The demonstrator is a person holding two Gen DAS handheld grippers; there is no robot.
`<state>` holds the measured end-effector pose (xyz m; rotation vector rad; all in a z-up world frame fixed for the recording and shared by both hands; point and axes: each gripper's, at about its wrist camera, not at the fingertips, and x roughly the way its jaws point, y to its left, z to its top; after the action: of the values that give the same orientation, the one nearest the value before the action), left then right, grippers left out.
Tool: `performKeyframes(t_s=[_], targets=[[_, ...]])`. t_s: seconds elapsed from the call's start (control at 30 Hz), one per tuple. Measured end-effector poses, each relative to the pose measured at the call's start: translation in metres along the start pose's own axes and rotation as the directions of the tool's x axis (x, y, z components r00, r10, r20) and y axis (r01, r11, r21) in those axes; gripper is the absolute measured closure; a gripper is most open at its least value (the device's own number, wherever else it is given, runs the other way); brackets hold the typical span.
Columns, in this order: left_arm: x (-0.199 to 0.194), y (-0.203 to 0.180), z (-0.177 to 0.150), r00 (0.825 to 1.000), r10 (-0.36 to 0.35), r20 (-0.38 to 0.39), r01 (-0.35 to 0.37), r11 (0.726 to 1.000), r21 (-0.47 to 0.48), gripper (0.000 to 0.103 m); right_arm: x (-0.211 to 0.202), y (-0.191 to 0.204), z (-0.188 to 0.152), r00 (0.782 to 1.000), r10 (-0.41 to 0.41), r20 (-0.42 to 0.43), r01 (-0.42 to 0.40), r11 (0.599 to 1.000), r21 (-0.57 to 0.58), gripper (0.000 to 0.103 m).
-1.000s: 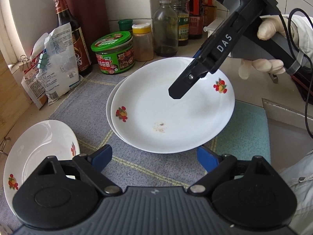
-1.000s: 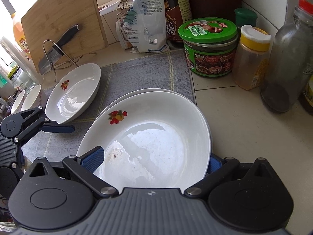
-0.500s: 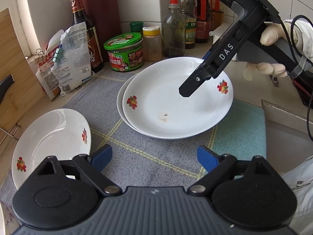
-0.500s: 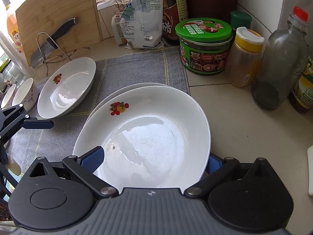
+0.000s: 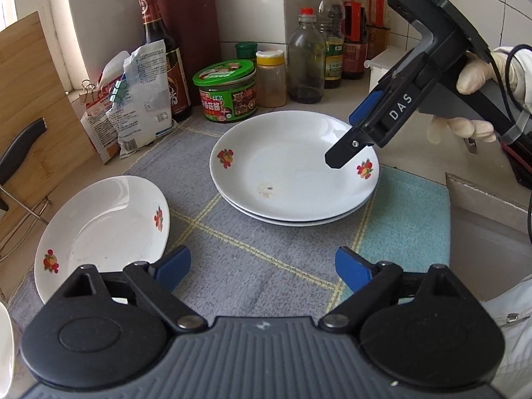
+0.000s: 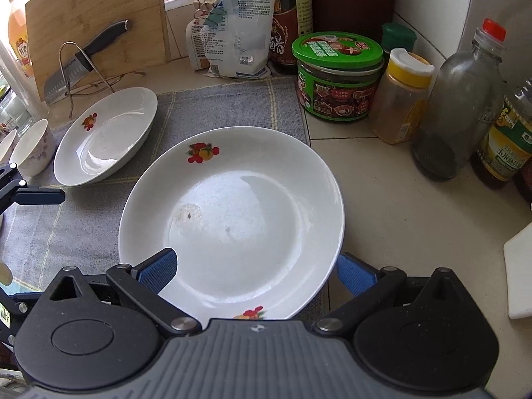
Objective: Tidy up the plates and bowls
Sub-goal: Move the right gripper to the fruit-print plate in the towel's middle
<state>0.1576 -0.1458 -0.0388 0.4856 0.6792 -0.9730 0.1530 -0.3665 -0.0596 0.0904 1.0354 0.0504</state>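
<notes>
A kitchen worktop, taken from left to right. At the far left a wooden cutting board leans upright with a knife in a wire stand before it; the blade's tip is hidden behind the stand. Below, at nine o'clock in the right wrist view, two small bowls sit at the edge, the further one mostly cut off.

A grey cloth mat covers the middle of the worktop. On its left lies a single plate with fruit prints. The left tool hovers over bare mat at six o'clock in its own view, jaws apart and gripping nothing.

At the centre of the mat two plates are stacked; only a sliver of the lower one's rim shows beneath the upper. A small brownish smear marks the top plate.

The right tool hangs above this stack's near edge, blue pads spread on either side of the rim; whether they touch it is hard to tell. A gloved hand holds it at two o'clock in the left wrist view.

Behind stand a bag, a green-lidded jar and bottles, their labels too small to read. At the right, a white object is cut off.
</notes>
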Motion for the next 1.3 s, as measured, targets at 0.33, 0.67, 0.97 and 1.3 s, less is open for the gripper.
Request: performKeyframes(t_s=[0.33, 0.67, 0.97, 1.3], targets=[[-0.024, 0.017, -0.018, 0.988, 0.155, -0.011, -0.154, 0.973, -0.172, 0.009, -0.026, 0.057, -0.002, 0.984, -0.012, 0.179, 0.039, 0.988, -0.152, 0.000], [-0.059, 0.043, -0.074, 0.951, 0.304, -0.050, -0.304, 0.901, -0.308, 0.008, -0.024, 0.134, -0.012, 0.970, 0.028, 0.240, 0.016, 0.984, -0.176, 0.000], [-0.062, 0.054, -0.095, 0.951, 0.304, -0.063, -0.308, 0.896, -0.319, 0.008, -0.031, 0.172, -0.029, 0.974, 0.014, 0.227, 0.023, 0.986, -0.163, 0.000], [-0.010, 0.071, -0.088, 0.938, 0.318, -0.139, -0.347, 0.845, -0.406, 0.008, -0.006, 0.158, 0.007, 0.977, 0.099, 0.190, -0.046, 0.962, -0.268, 0.000]])
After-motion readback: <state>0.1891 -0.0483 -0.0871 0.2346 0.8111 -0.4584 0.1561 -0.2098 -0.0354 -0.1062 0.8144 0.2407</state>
